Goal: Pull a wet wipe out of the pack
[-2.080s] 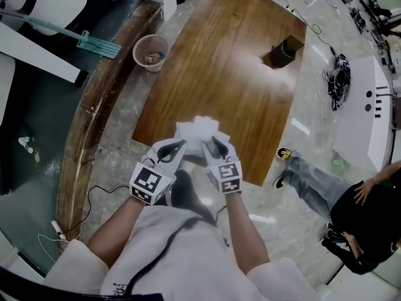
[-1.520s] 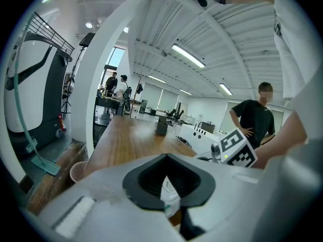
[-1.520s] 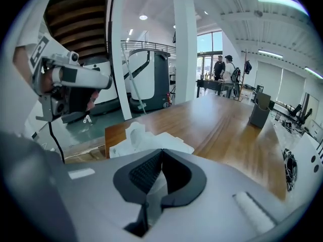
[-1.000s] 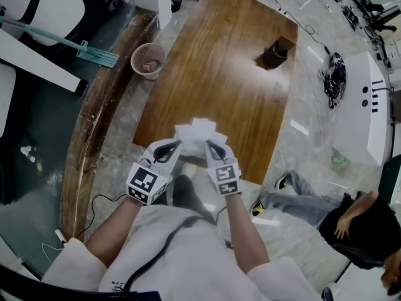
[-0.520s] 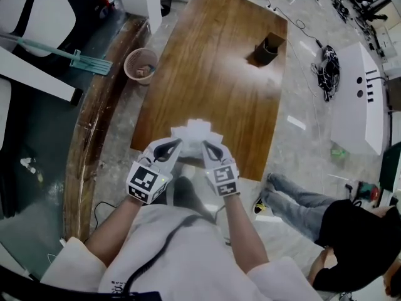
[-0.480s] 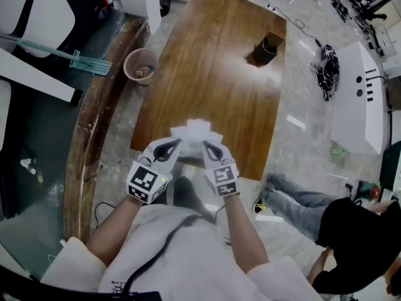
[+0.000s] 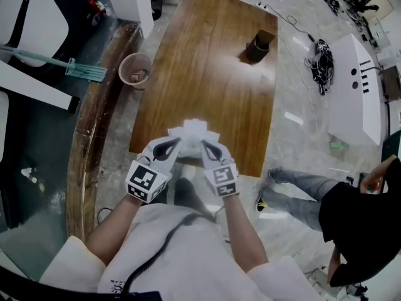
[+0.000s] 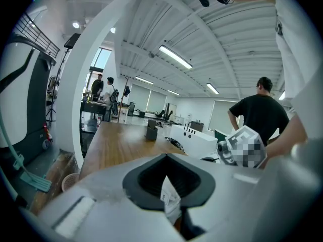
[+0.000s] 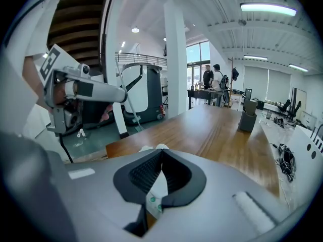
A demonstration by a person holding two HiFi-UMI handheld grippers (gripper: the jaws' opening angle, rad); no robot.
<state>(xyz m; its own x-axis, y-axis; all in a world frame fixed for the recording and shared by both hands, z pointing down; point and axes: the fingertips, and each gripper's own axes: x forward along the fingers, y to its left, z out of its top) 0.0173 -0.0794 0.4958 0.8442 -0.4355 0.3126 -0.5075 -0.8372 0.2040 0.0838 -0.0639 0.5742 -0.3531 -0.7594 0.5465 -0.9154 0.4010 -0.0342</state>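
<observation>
In the head view a white wet-wipe pack (image 7: 191, 132) hangs in the air over the near end of the wooden table (image 7: 213, 74), held between both grippers. My left gripper (image 7: 177, 145) is shut on its left side, my right gripper (image 7: 204, 145) on its right side. The left gripper view shows the left gripper (image 8: 166, 159) closed, with a white printed edge of the pack (image 8: 169, 199) pinched between the dark pads. In the right gripper view the right gripper (image 9: 161, 153) is likewise closed on a white strip of the pack with green dots (image 9: 154, 195). Whether a wipe sticks out I cannot tell.
A dark box-shaped holder (image 7: 257, 44) stands at the table's far end. A pink waste basket (image 7: 133, 71) and a mop (image 7: 69, 68) lie left of the table. On the right are a white desk (image 7: 354, 86), a cable tangle (image 7: 319, 58) and a person in black (image 7: 357, 218).
Both grippers and the pack keep their hold and place. The person at the right has shifted about on the floor, and the head view has drifted a little.
</observation>
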